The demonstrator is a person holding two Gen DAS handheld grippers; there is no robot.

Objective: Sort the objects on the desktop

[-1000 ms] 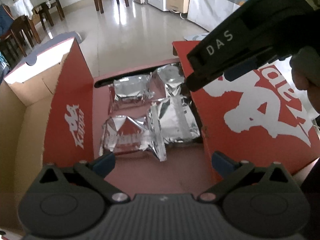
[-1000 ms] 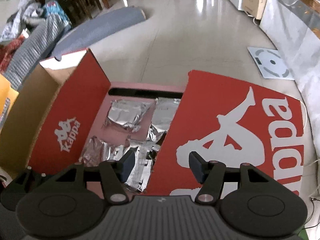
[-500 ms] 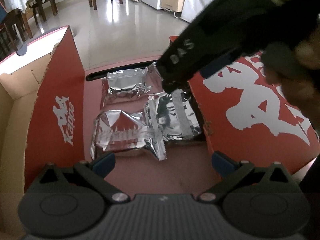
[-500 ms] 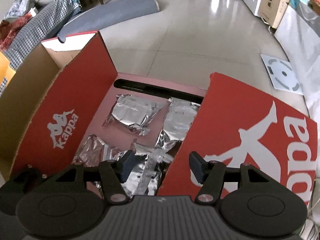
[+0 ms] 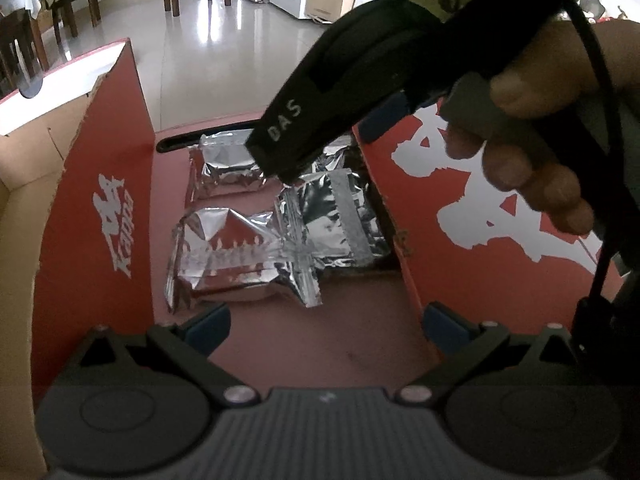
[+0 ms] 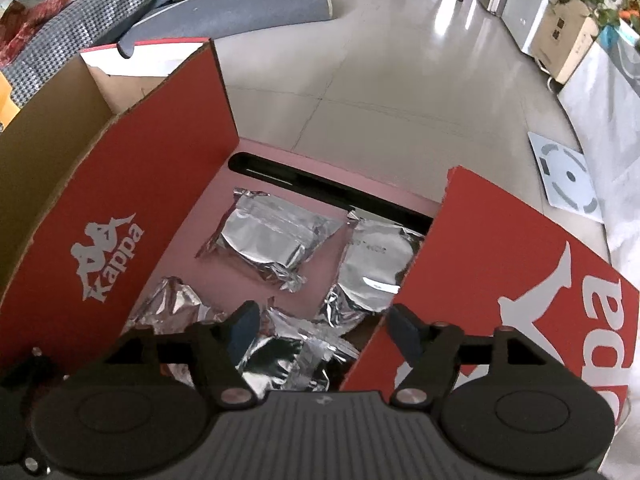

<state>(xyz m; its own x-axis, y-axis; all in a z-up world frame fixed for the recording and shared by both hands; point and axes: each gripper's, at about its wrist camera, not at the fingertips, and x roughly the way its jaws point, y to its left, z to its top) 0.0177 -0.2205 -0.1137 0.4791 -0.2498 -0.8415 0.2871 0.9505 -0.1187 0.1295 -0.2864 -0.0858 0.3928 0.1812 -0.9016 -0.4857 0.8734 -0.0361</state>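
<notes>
Inside the red box [image 5: 280, 344], four foil packets lie on the floor between two raised red flaps. Your left gripper [image 5: 326, 322] hangs low at the near end, its blue-tipped fingers [image 5: 208, 322] spread wide with nothing between them; the near-left packet [image 5: 236, 256] sits just beyond them. That packet overlaps the edge of the near-right packet [image 5: 340, 220], which lies against the right flap [image 5: 500, 216]. Farther back rest the far-left packet [image 5: 226, 168] and the far-right packet [image 6: 374, 264]; in the left view the latter is mostly hidden behind your other tool.

Your right gripper [image 6: 324, 328] points down into the box from the right side, its fingers [image 6: 244, 326] parted and empty, hovering over the near-right packet. From the left view, its black body marked "DAS" slants across the packets, tip above the gap between the two rows, and your hand [image 5: 532, 136] wraps its handle.

On the left flap [image 6: 108, 240] you can read a white "Kappa" logo. Beyond the box lie a pale tiled floor [image 6: 400, 80], a grey rug [image 6: 240, 12] and a white scale [image 6: 566, 178].
</notes>
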